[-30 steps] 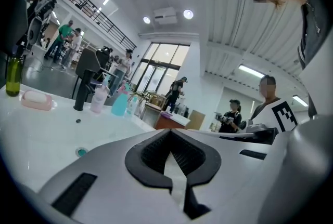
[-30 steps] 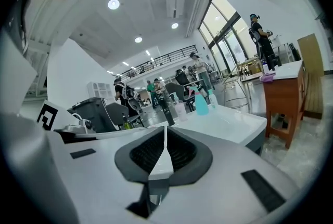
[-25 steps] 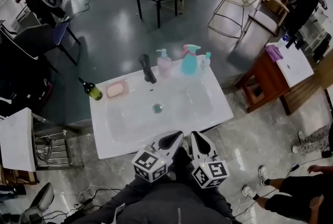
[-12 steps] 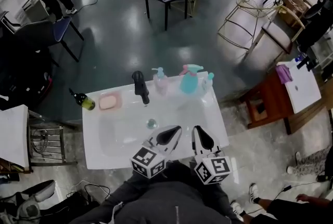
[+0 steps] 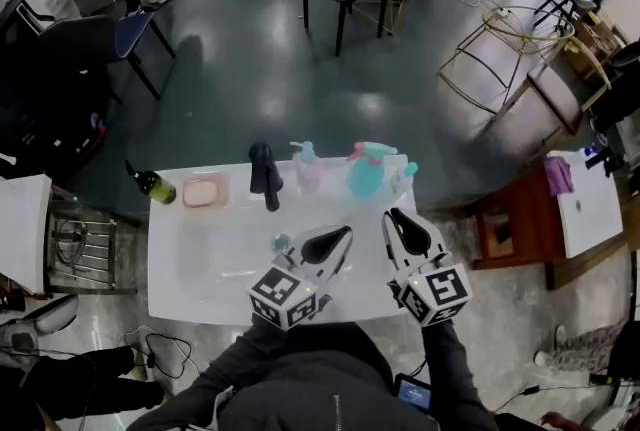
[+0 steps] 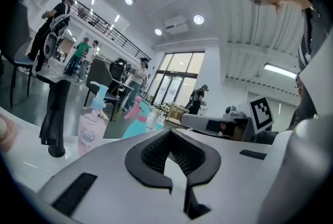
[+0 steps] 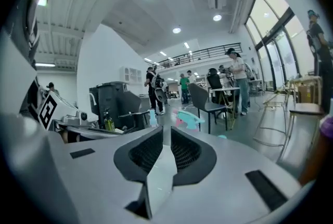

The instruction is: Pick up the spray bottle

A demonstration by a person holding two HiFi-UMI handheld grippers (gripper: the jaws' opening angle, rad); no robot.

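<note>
right hand-held gripper (image 5: 395, 215) and left hand-held gripper (image 5: 343, 233), both closed and empty, face the upright teal plastic spray bottle (image 5: 365, 173), seemingly lining up a grasp.

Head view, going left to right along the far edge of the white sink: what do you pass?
Green bottle just off the corner → pink soap → black faucet → pump bottle → spray bottle → small teal-capped bottle.
</note>
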